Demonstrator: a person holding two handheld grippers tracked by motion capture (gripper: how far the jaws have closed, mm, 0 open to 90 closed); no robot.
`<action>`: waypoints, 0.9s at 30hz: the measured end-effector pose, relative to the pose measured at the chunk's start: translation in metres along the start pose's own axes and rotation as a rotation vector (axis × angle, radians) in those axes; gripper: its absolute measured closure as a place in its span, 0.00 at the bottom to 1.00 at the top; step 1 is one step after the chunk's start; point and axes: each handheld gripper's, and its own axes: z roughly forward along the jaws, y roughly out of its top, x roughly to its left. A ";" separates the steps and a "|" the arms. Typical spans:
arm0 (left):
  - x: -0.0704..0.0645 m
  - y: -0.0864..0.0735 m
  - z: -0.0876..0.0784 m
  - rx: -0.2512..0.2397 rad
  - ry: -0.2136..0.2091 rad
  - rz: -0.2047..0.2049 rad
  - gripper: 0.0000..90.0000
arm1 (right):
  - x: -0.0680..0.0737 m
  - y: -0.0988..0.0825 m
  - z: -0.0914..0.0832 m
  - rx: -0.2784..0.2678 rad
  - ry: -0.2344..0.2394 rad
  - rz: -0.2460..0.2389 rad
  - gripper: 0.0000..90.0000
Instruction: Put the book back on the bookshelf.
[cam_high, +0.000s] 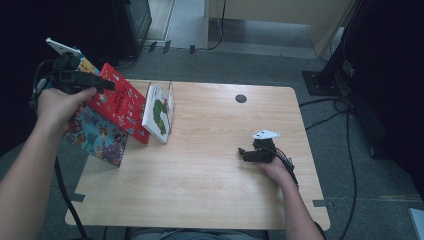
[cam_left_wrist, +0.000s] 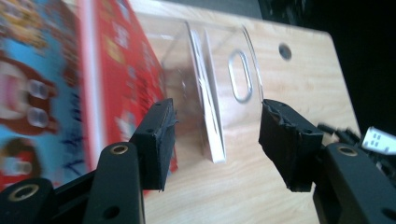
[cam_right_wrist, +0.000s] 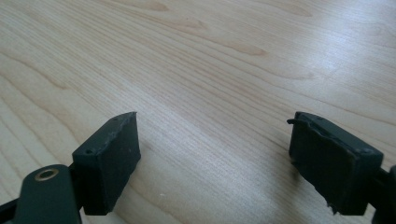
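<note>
The left gripper (cam_high: 111, 85) is held open and empty over the far left corner of the table (cam_high: 210, 195), just beside the red book (cam_high: 120, 102). The book leans on its neighbours, spine up. The right gripper (cam_high: 241, 152) is rested well apart, open too.

The light wooden surface (cam_high: 210, 185) has a round dark grommet hole (cam_high: 241, 98) near its far edge. Black cables (cam_high: 345, 130) trail over the grey carpeted floor (cam_high: 280, 62) to the right, where a dark stand base (cam_high: 320, 80) sits. Tape strips (cam_high: 77, 197) mark the surface's near corners.
</note>
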 end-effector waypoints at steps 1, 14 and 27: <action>-0.004 -0.003 0.003 0.012 0.003 0.010 0.51 | 0.000 0.000 0.000 0.001 0.005 -0.002 0.17; -0.042 -0.047 0.050 0.083 -0.064 0.105 0.48 | 0.000 0.002 0.002 0.005 0.051 -0.045 0.15; -0.054 -0.103 0.095 0.143 -0.088 0.163 0.47 | 0.000 0.003 0.004 0.007 0.054 -0.048 0.15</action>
